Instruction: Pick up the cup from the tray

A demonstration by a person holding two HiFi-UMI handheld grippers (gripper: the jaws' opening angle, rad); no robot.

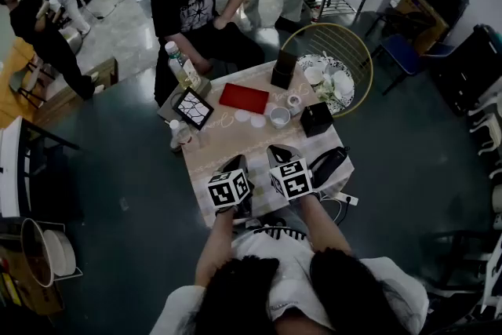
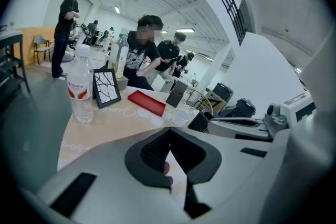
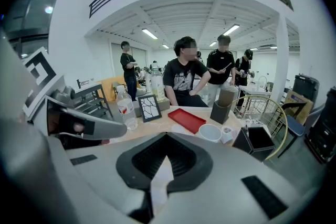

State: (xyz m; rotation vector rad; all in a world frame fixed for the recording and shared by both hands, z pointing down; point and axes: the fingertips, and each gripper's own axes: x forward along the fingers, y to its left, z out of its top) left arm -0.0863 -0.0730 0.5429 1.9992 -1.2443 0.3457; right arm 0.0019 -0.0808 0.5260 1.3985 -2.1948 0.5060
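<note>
A white cup (image 1: pixel 279 117) (image 2: pixel 181 116) (image 3: pixel 210 132) stands on the beige table (image 1: pixel 235 139), just right of a flat red tray (image 1: pixel 244 98) (image 2: pixel 147 103) (image 3: pixel 186 119). A smaller cup (image 1: pixel 294 100) sits behind it. More white cups lie on a round patterned tray (image 1: pixel 343 100) inside a gold wire ring. Both grippers hover side by side over the table's near edge, well short of the cup. My left gripper (image 1: pixel 235 163) (image 2: pixel 169 129) is shut with nothing in it. My right gripper (image 1: pixel 278 151) (image 3: pixel 167 135) is also shut and holds nothing.
A water bottle (image 1: pixel 179 134) (image 2: pixel 80 93) and a framed picture (image 1: pixel 193 107) (image 3: pixel 148 107) stand at the left. A black box (image 1: pixel 316 119), a dark holder (image 1: pixel 283 69) and a black device (image 1: pixel 328 163) are on the right. A person (image 1: pixel 196 12) sits at the far side.
</note>
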